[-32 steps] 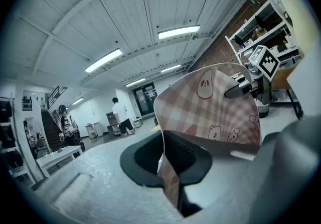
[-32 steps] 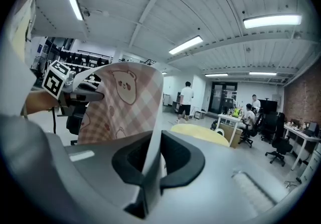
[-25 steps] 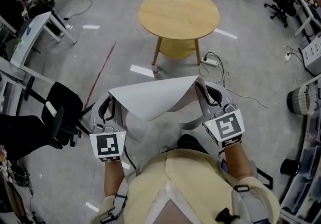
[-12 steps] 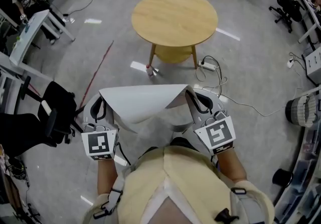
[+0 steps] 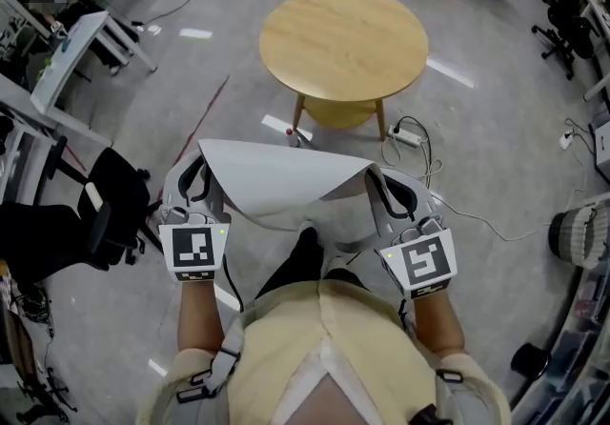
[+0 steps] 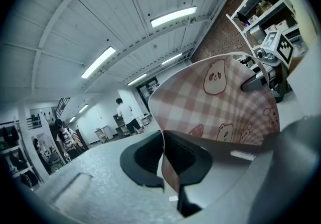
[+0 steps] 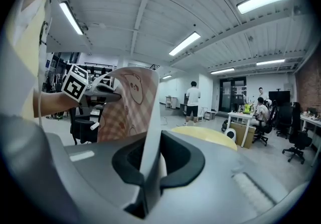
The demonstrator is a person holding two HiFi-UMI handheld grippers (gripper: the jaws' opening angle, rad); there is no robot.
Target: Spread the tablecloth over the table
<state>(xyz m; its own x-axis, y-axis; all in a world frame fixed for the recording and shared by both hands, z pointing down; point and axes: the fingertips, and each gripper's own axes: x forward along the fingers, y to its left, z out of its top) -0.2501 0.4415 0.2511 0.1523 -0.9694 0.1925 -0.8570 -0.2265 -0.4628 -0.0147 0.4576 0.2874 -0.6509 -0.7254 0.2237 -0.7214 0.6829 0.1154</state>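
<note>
left claw (image 6: 163, 148) clenched on tablecloth's (image 5: 276, 187) left edge, right claw (image 7: 152, 153) clenched on its right edge

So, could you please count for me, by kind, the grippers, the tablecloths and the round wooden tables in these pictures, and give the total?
Grippers: 2 (left gripper and right gripper, each shut on the cloth)
Tablecloth: 1
Round wooden table: 1
Total: 4
</note>
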